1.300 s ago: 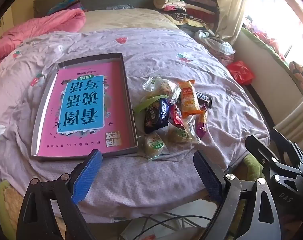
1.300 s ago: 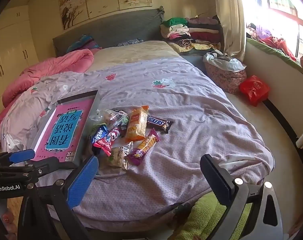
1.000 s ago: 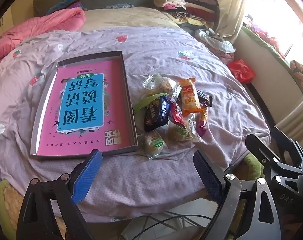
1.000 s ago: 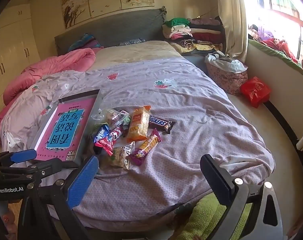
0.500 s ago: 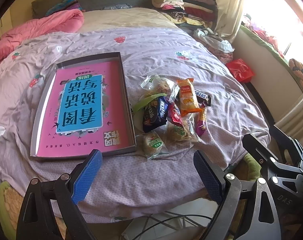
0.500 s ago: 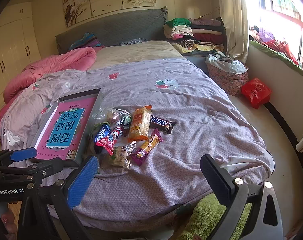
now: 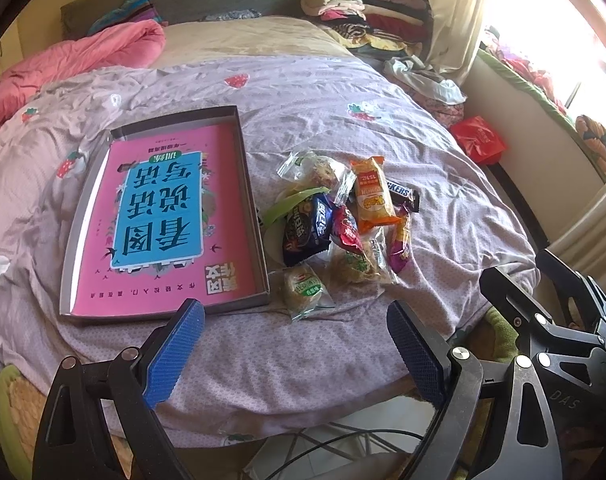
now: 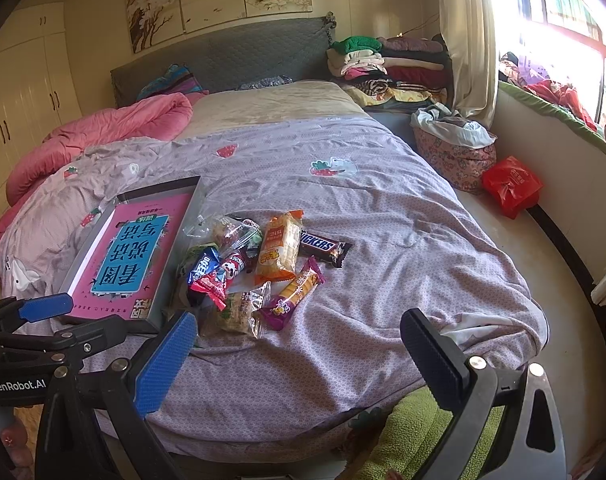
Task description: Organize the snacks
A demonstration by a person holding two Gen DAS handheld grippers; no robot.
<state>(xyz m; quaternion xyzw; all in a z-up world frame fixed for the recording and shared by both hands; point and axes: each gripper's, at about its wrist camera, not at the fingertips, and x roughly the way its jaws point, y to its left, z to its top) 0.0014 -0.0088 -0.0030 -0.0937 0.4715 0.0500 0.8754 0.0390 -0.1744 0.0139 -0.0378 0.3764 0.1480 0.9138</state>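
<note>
Both my grippers hover off the foot of the bed [image 8: 383,208], nothing in either. My left gripper [image 7: 295,344] has its blue pads spread wide apart; my right gripper [image 8: 299,344] is spread wide too.

Landmark = the grey box tray [image 7: 251,184] w/ the pink-and-blue book cover inside, lying flat on the lilac quilt. The snack pile [image 7: 339,220] sits just right of the tray, all on the quilt, none in the tray.

- Green-label pastry pack [image 7: 303,288]: nearest me, just off the tray's near right corner.
- Dark blue Oreo pack [image 7: 307,228]: right beside the tray's right wall, a green strip poking out above it.
- Red candy wrapper [image 7: 347,232]: overlaps the Oreo pack's right edge.
- Clear bag of mixed bits [image 7: 319,172]: far end of the pile.
- Orange bread pack [image 7: 373,196]: right of the clear bag, lying lengthwise.
- Snickers bar [image 8: 323,246]: touching the orange pack's right side, farthest from the tray.
- Purple-ended bar [image 8: 295,294]: angled, near side of the Snickers.
- Clear pastry pack [image 8: 239,308]: between the red wrapper and the purple bar.

Pink duvet [image 8: 115,128] bunched well beyond the tray, toward the headboard.
</note>
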